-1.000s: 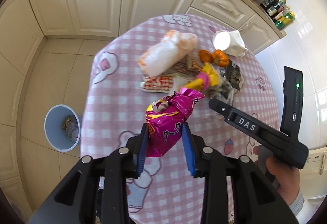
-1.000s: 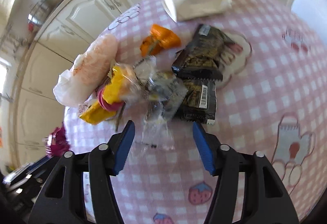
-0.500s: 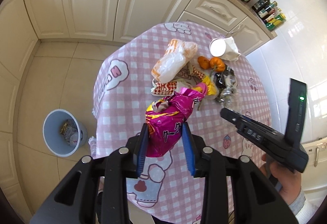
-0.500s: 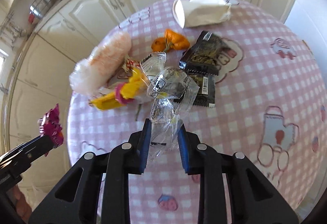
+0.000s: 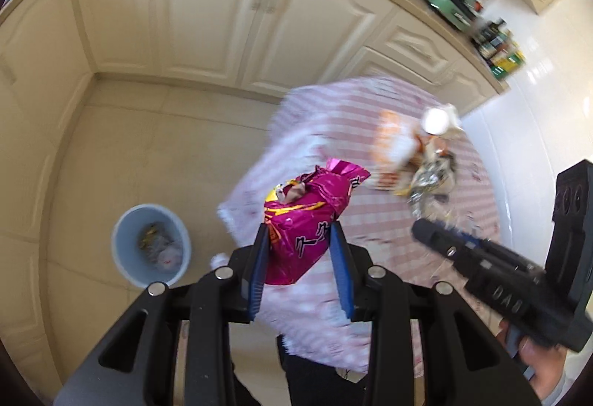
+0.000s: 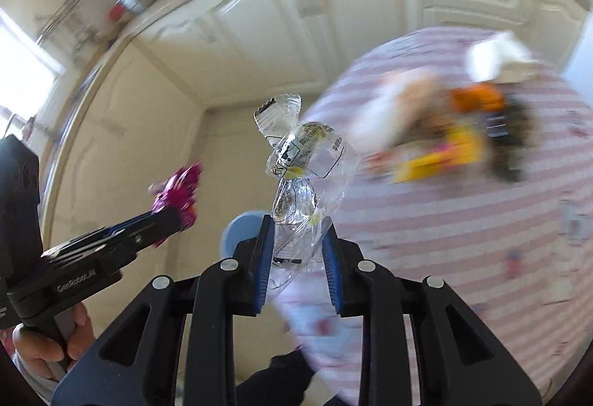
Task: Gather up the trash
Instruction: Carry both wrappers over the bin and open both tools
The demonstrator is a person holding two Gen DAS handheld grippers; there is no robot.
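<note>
My left gripper [image 5: 301,235] is shut on a magenta snack bag [image 5: 308,220], held in the air over the table's left edge. On the floor to the lower left stands a pale blue trash bin [image 5: 151,245] with some rubbish in it. My right gripper [image 6: 298,229] is shut on a bunch of clear plastic wrappers [image 6: 301,161], lifted off the table; the blue bin [image 6: 237,228] peeks out just behind its left finger. Each gripper shows in the other's view: the right gripper body [image 5: 496,269] at the right, the left one [image 6: 111,243] at the left.
A round table with a pink checked cloth [image 5: 407,250] holds more litter, blurred: a white-orange bag [image 5: 393,139], dark and yellow wrappers [image 6: 481,143], a white cup [image 5: 435,119]. Cream cabinets [image 5: 222,17] run along the back; beige floor tiles [image 5: 148,146] lie between them and the bin.
The right gripper shut on the clear wrappers and lifted them off the table. Both grippers then swung left, away from the table; the bin now sits nearer the middle.
</note>
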